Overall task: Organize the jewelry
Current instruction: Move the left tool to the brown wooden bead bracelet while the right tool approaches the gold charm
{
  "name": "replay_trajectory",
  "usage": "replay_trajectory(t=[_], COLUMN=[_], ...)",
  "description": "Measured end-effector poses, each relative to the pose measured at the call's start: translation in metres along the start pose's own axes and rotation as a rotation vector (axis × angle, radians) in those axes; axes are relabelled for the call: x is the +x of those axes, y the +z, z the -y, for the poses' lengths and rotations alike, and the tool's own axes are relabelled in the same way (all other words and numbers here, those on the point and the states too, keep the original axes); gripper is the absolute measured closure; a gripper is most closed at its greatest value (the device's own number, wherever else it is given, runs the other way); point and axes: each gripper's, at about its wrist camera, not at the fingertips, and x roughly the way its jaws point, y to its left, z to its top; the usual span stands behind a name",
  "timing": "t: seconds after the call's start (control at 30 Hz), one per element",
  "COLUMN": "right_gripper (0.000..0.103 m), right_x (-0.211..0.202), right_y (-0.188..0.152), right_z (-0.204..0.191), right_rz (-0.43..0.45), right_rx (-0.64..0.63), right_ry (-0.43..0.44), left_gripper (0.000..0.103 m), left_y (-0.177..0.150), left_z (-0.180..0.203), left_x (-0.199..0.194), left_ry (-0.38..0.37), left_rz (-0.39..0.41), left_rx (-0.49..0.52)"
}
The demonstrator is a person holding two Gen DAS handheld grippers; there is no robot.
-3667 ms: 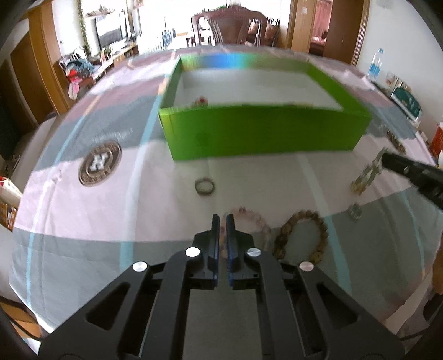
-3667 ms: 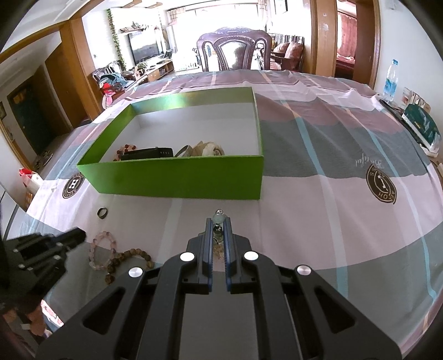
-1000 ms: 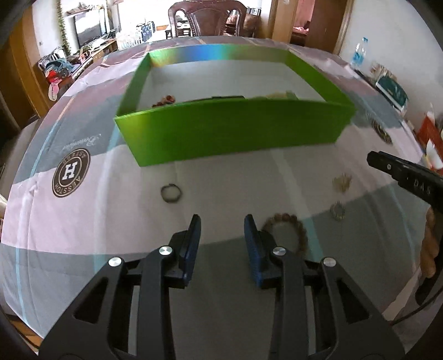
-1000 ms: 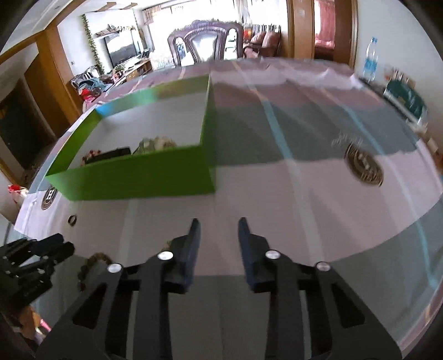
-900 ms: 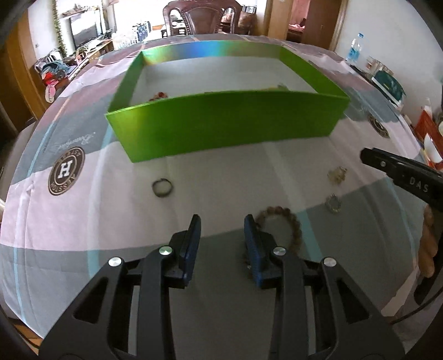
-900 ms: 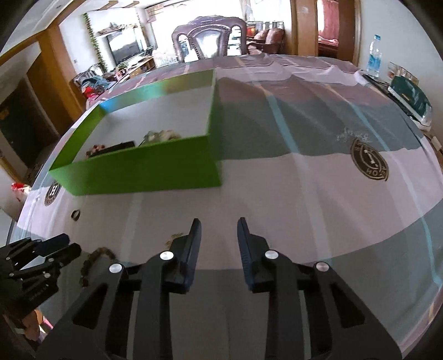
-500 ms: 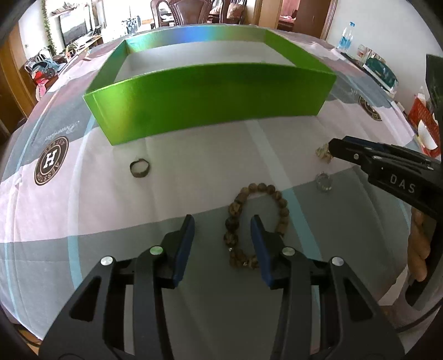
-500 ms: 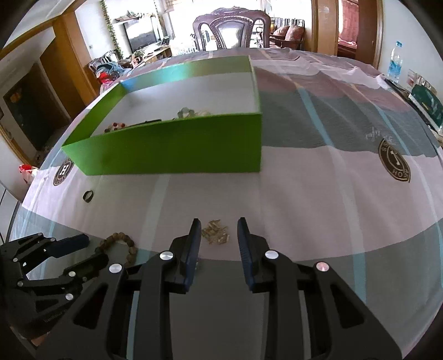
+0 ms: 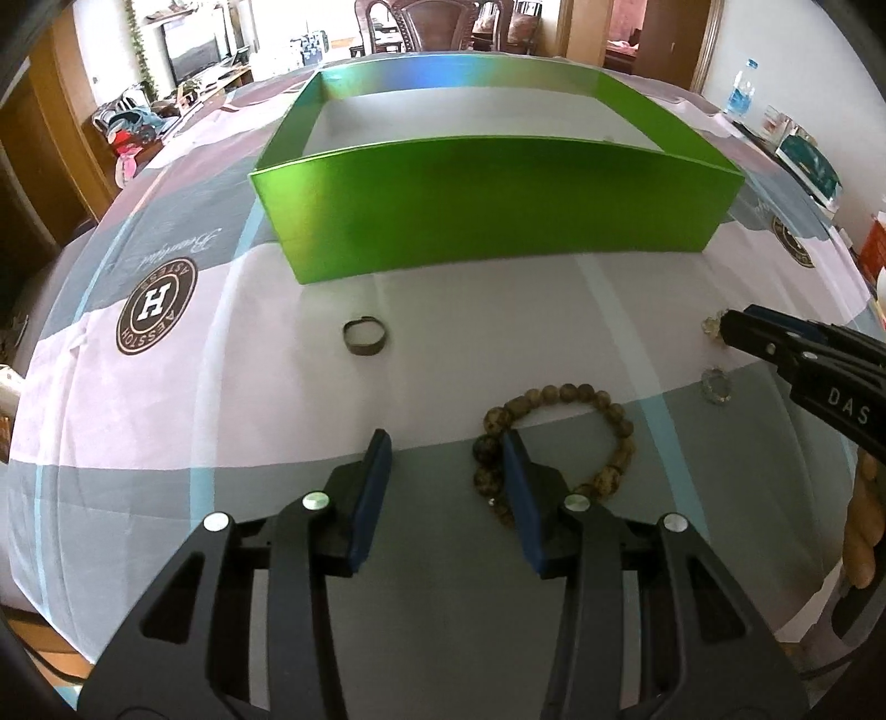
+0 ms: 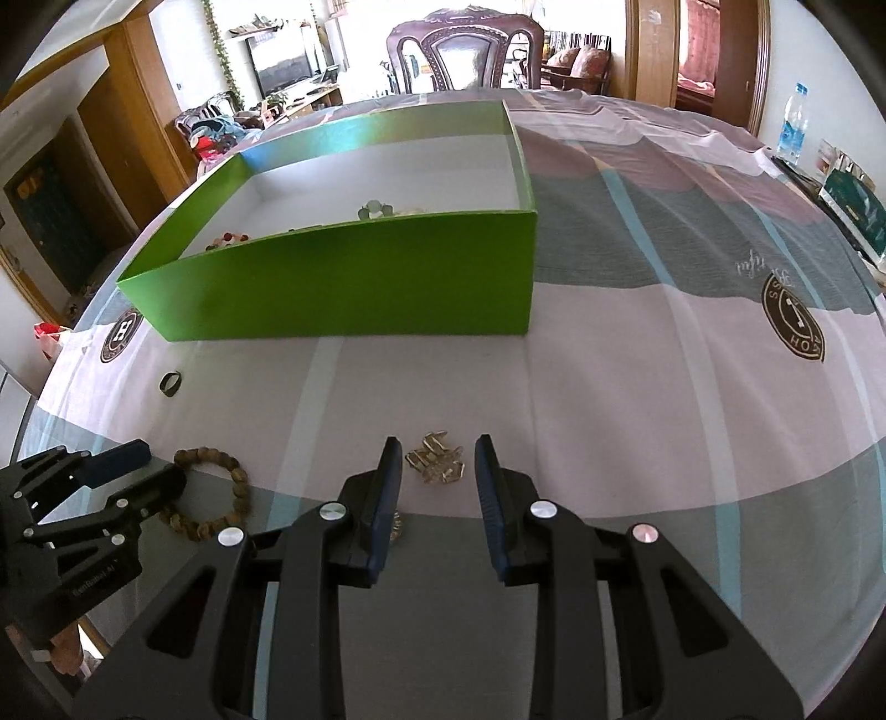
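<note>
A brown bead bracelet (image 9: 559, 394) lies on the cloth in front of the green box (image 9: 487, 205). My left gripper (image 9: 443, 443) is open over the bracelet's left side; its right finger stands inside the loop, with a few beads between the jaws. My right gripper (image 10: 437, 448) is open, and a small pile of gold chain links (image 10: 436, 464) lies loose between its fingertips. A dark ring (image 9: 364, 336) rests nearer the box, and a small clear ring (image 9: 716, 386) lies to the right. The box (image 10: 343, 288) holds beads (image 10: 227, 239) and pale green stones (image 10: 376, 209).
The table wears a striped cloth with round logos (image 9: 156, 306). A water bottle (image 10: 793, 130) and a teal packet (image 10: 853, 207) stand at the far right edge. A wooden chair (image 10: 462, 50) is behind the table. A person's fingers (image 9: 864, 531) show at the right.
Both grippers were shut on jewellery earlier and now stand open. The left one widened and came down at the brown bracelet. The right one swung left and lowered over the gold links.
</note>
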Motion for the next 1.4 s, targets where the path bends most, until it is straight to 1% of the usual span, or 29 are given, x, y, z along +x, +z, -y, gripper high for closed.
replay_trajectory(t=[0.1,0.23,0.4,0.7,0.83,0.9,0.93,1.13,1.3,1.33,1.4], right_gripper=[0.074,0.074,0.074,0.074,0.073,0.065,0.064,0.063,0.063,0.063,0.063], right_x=[-0.001,0.002,0.005,-0.005,-0.011,-0.012,-0.011,-0.003,0.0,0.0,0.001], right_y=[0.0,0.0,-0.001,-0.003,-0.005,-0.005,-0.005,-0.002,0.004,0.004,0.008], right_z=[0.0,0.003,0.01,0.045,0.053,0.052,0.05,0.033,0.021,0.019,0.013], right_rz=[0.007,0.002,-0.011,0.009,0.023,0.025,0.026,0.011,0.015,0.015,0.013], right_rx=[-0.001,0.003,0.02,0.101,0.117,0.118,0.113,0.075,0.037,0.032,0.018], right_ry=[-0.016,-0.066,-0.08,-0.139,-0.131,-0.118,-0.109,-0.087,-0.068,-0.068,-0.068], left_gripper=[0.061,0.061,0.061,0.061,0.061,0.061,0.061,0.062,0.062,0.062,0.071], left_y=[0.0,0.0,0.0,0.002,0.002,0.001,0.001,-0.001,-0.005,-0.006,-0.006], left_z=[-0.001,-0.001,-0.001,-0.009,-0.009,-0.009,-0.008,-0.005,0.002,0.002,0.003], left_x=[0.0,0.0,0.0,0.0,0.001,0.0,0.0,0.0,-0.003,-0.003,-0.003], left_ry=[0.0,0.0,0.002,0.014,0.019,0.019,0.02,0.037,0.074,0.075,0.057], left_rz=[0.0,0.001,0.0,0.001,0.003,0.004,0.005,0.014,0.036,0.039,0.042], left_rx=[-0.002,-0.001,-0.004,-0.031,-0.028,-0.028,-0.027,-0.03,-0.023,-0.025,-0.028])
